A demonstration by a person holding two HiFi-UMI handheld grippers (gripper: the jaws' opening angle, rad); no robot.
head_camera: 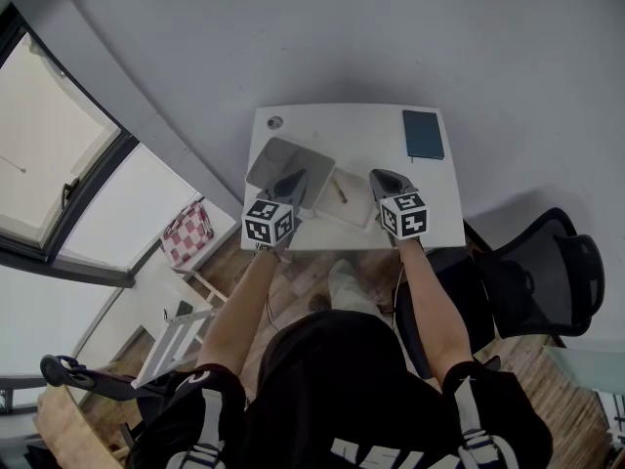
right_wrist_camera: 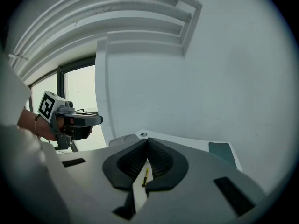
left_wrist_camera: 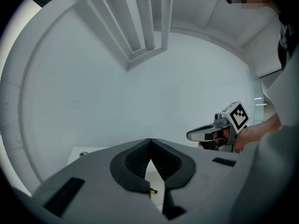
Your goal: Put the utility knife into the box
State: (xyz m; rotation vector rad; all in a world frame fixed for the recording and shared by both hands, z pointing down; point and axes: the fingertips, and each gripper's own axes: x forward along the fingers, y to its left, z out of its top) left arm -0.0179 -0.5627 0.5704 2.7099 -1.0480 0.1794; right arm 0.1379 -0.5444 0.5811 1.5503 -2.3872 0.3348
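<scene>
Overhead, the white table point(head_camera: 361, 125) stands with its far edge against a pale wall and its near edge at the person's knees. The utility knife point(head_camera: 338, 190) lies slanted near the table's middle, at the far edge of a shallow white box point(head_camera: 344, 215); whether it rests inside the box or just beside it cannot be told. The left gripper point(head_camera: 296, 178) hangs at 9 o'clock of the knife and the right gripper point(head_camera: 377, 175) at 3 o'clock, apart from each other. Each has its jaws pressed together tip to tip, pinching nothing.

A tilted grey panel point(head_camera: 283, 159) fills the table's 9 o'clock side. A dark teal notebook point(head_camera: 423, 134) sits in the 1 o'clock corner and a small round fitting point(head_camera: 274, 122) in the 11 o'clock corner, with open tabletop between them. A black chair point(head_camera: 547, 272) stands off the 4 o'clock corner.
</scene>
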